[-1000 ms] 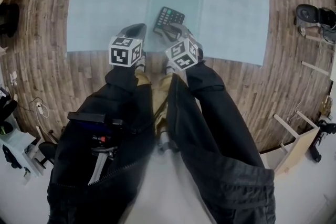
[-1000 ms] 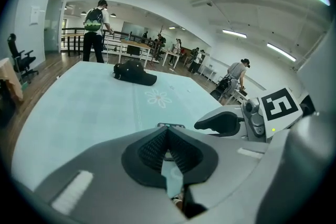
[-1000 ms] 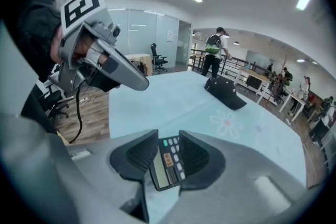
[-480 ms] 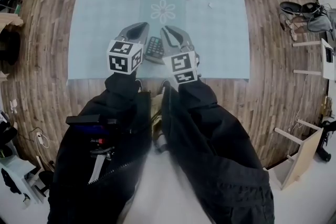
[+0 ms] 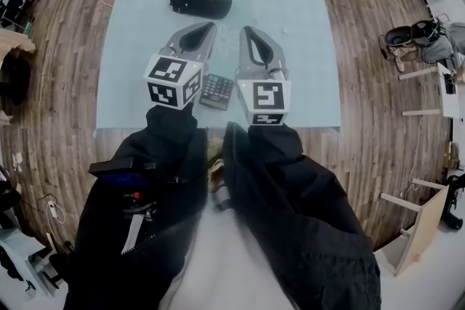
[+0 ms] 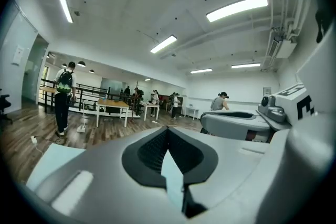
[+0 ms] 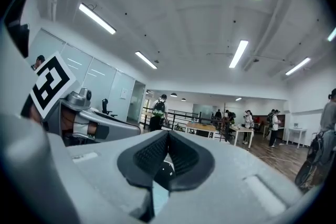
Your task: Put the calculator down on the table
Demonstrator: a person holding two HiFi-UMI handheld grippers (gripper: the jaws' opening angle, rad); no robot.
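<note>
A dark calculator (image 5: 216, 91) lies flat on the light blue table (image 5: 312, 69) near its front edge, seen between my two marker cubes. Both grippers are raised above it and point level toward the far side of the room. My left gripper (image 5: 205, 27) (image 6: 168, 128) is shut with nothing in it. My right gripper (image 5: 246, 30) (image 7: 169, 134) has just been closing and is now shut, empty as well. Neither gripper touches the calculator. The gripper views show the room beyond, not the table.
A black cap (image 5: 200, 0) lies at the table's far side, and a small white scrap (image 5: 285, 30) lies right of it. Wooden floor surrounds the table. Shoes and bags (image 5: 410, 40) sit at the right. People and tables (image 6: 113, 107) stand far off in the room.
Both grippers have risen from the table and tipped up to level. The right gripper left the calculator and its jaws closed. The calculator stays lying on the cloth.
</note>
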